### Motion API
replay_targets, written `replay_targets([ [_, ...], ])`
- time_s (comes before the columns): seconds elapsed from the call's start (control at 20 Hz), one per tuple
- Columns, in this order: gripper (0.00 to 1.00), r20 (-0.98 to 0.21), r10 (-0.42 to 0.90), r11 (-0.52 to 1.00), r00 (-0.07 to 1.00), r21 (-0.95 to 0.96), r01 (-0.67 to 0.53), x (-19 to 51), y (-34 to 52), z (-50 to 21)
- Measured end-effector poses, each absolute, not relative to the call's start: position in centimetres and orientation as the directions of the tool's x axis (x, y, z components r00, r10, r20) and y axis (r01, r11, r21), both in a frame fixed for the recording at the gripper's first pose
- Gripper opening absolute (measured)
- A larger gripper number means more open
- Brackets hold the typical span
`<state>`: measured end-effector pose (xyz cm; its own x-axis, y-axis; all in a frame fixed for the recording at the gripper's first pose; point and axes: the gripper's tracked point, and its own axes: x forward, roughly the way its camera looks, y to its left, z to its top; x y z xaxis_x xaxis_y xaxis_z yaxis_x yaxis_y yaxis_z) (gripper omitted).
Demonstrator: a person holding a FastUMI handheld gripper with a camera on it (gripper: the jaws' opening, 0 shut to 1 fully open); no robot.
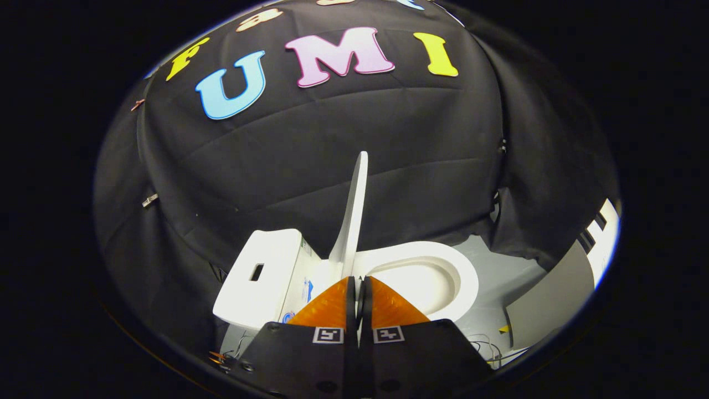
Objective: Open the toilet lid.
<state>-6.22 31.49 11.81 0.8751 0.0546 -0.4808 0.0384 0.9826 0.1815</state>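
Note:
A white toilet stands against the black cloth wall, with its tank point(257, 277) to the left of my fingers and its seat ring and bowl point(443, 277) to the right. The lid point(354, 210) stands raised almost upright, seen edge-on as a thin white blade rising from the hinge just beyond my fingertips. My gripper point(358, 281) is shut, its two fingers pressed together with nothing visibly held between them. The tips sit right below the foot of the lid, over the near rim of the seat.
Grey floor point(507, 277) shows past the bowl on the right. A grey panel point(554, 302) leans at the far right, and thin cables point(487, 349) lie on the floor beside my right finger. The black cloth wall point(310, 166) hangs close behind the toilet.

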Motion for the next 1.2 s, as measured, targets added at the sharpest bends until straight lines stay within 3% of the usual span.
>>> replay_targets([
  [0.45, 0.05, -0.455, 0.014, 0.999, 0.890, 0.042, 0.005, -6.4, 39.1, 13.5],
  [0.85, 0.05, -0.403, -0.091, 0.994, 0.911, -0.097, 0.056, -6.5, 46.6, 13.8],
  [1.2, 0.05, -0.402, -0.086, 0.989, 0.912, -0.148, 0.028, -6.2, 53.1, 12.8],
])
